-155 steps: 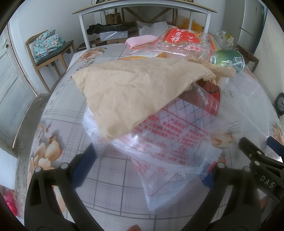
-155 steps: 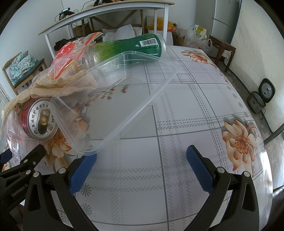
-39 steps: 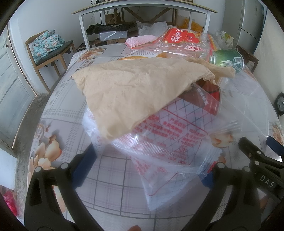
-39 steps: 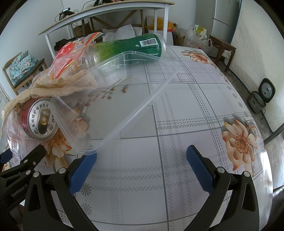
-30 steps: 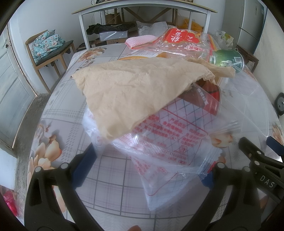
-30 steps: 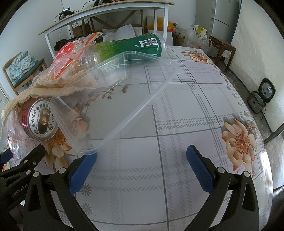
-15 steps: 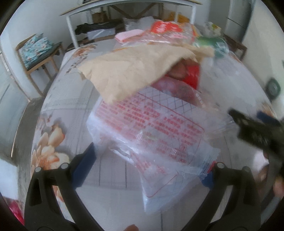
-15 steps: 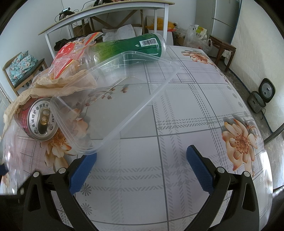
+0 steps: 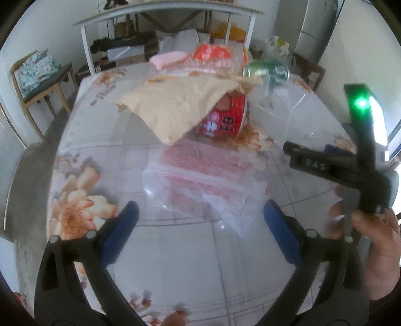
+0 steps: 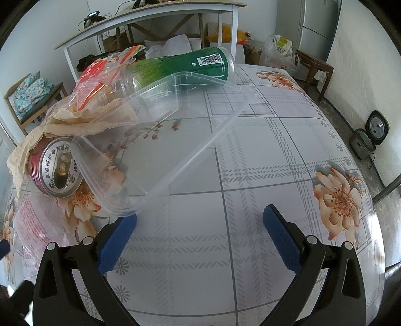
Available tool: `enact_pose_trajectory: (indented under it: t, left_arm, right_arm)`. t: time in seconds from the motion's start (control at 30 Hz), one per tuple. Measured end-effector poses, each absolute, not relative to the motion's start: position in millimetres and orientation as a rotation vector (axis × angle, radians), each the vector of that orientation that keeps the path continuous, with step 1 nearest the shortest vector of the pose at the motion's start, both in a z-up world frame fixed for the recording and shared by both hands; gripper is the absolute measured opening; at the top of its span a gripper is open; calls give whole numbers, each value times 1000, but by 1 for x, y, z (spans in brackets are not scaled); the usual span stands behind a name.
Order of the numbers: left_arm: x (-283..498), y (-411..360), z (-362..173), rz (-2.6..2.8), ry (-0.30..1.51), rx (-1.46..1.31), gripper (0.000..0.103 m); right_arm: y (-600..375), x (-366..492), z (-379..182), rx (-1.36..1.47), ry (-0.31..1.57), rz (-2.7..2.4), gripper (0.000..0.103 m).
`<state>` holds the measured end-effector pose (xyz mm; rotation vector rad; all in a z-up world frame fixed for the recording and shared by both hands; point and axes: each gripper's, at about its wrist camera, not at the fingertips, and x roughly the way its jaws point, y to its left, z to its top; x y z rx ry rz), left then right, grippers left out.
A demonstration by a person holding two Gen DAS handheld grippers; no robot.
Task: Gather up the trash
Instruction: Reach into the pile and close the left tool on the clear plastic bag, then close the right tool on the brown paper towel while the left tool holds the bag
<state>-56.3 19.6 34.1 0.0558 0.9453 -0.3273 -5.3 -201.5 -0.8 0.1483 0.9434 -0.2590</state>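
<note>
A pile of trash lies on the floral table. In the left wrist view a clear plastic bag with red print [image 9: 205, 180] lies flat just ahead of my open, empty left gripper [image 9: 200, 230]. Behind it a tan paper sheet [image 9: 180, 105] drapes over a red can [image 9: 223, 120]. In the right wrist view a clear plastic container [image 10: 160, 135] lies tilted against the red can [image 10: 55, 165], with a green bottle [image 10: 185, 67] behind. My right gripper [image 10: 200, 235] is open and empty, its left finger close to the container's near corner.
A red-printed snack wrapper [image 10: 100, 72] tops the pile. A chair with folded cloth [image 9: 37, 75] stands left of the table, a white desk [image 10: 150, 15] behind it. A rice cooker [image 10: 371, 135] sits on the floor at right. The right gripper's body [image 9: 351, 165] shows in the left view.
My left gripper has pulled back and risen from the pile. The clear printed bag that stood bunched between its fingers now lies flat on the table ahead. The right gripper has not moved.
</note>
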Motion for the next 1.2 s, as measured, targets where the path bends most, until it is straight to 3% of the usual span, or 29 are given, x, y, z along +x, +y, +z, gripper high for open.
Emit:
enact_pose_trajectory:
  t: [0.23, 0.53, 0.63, 0.67, 0.77, 0.97, 1.2]
  left_arm:
    - [-36, 30, 35, -324, 937, -44, 96]
    - [-23, 6, 8, -243, 972, 65, 95]
    - [-30, 2, 9, -226, 931, 122, 69]
    - [-32, 2, 11, -239, 931, 113, 57]
    - [-37, 4, 13, -253, 920, 117, 41]
    - [-48, 15, 12, -314, 892, 63, 28]
    - [-65, 21, 12, -350, 843, -21, 25]
  right_arm:
    - [-202, -5, -1, 148, 943, -259, 98]
    - [-202, -5, -1, 148, 943, -259, 98]
    - [-202, -5, -1, 149, 943, -259, 98]
    - [-202, -5, -1, 148, 944, -259, 98]
    - [-201, -7, -1, 147, 944, -260, 98]
    - [-198, -23, -2, 147, 946, -260, 98]
    - [-196, -58, 0, 146, 973, -257, 98]
